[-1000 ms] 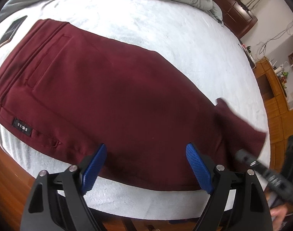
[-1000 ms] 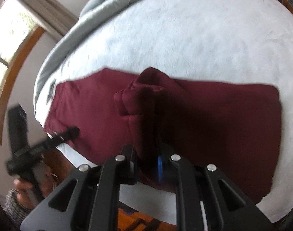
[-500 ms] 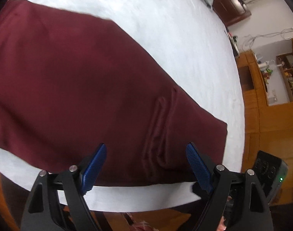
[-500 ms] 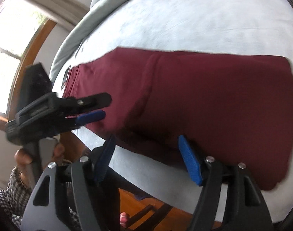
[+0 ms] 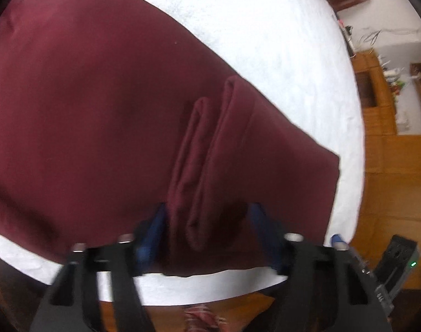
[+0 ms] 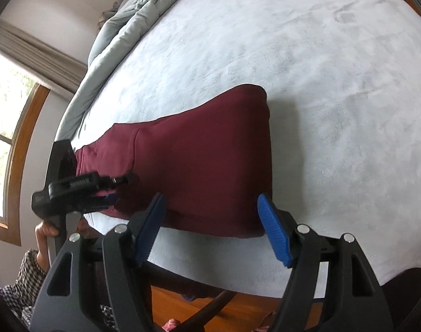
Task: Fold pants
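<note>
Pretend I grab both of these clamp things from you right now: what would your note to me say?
Left gripper: jaws partly closed around a bunched ridge of the maroon pants at their near edge; whether it grips yet is unclear.
Right gripper: open, holding nothing, hovering at the near edge by the pants' end.
Pants lie lengthwise along the near edge of the white bed, legs seemingly stacked.
Left to do: flatten that ridge, then fold the pants across their length.
</note>
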A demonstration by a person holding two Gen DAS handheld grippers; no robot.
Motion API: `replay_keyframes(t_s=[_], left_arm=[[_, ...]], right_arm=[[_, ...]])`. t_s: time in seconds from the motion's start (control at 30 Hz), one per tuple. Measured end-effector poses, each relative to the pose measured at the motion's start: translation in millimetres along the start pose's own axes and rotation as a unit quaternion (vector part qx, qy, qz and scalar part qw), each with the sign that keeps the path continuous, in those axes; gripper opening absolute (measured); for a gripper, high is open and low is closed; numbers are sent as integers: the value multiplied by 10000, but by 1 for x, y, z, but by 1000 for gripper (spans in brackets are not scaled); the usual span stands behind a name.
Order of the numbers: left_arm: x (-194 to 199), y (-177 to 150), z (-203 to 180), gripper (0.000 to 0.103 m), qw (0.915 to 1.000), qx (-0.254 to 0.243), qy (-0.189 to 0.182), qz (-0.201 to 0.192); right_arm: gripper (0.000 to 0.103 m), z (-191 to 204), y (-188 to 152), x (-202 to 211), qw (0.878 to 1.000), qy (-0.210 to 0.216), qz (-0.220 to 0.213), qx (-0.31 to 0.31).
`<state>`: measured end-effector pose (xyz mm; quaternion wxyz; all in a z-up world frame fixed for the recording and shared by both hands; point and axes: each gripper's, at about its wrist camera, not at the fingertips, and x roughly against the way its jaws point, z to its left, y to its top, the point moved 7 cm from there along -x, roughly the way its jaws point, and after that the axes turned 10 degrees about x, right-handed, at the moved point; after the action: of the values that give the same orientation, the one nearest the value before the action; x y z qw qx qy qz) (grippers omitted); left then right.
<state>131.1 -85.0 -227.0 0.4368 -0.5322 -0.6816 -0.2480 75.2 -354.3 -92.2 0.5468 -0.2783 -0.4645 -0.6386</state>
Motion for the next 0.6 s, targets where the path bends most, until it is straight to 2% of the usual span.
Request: replay_keyframes(t_s=[0.07,0.17,0.27,0.37,0.43,0.5,0.6], left_arm=[[0,1,3,35,10000,67,-60,-4],[7,3,6,25,9994,233,-232,-80],[26,-5,-1,20,9986,28,-387,-352],[50,-10,-7,19,9962,-126,-642,-580],[54,-7,8,19,9963,-52,-527,-673],[45,-2,35,19,9973,131,-211,-685],[26,-4,58,20,9978,378,-289,-455]], right_arm=[[69,-4,1,1,10000,-11,-15,-22],[69,-8,-3,-1,10000,28,38,-69],[69,-6,-3,-3,9999,34,45,-96],[69,-9,-2,2,9999,24,-1,-137],[69,-11,-1,3,9999,12,-27,-151],[69,-13,-2,1,9998,-3,19,-182],[69,-17,-6,-6,9997,-50,128,-216]])
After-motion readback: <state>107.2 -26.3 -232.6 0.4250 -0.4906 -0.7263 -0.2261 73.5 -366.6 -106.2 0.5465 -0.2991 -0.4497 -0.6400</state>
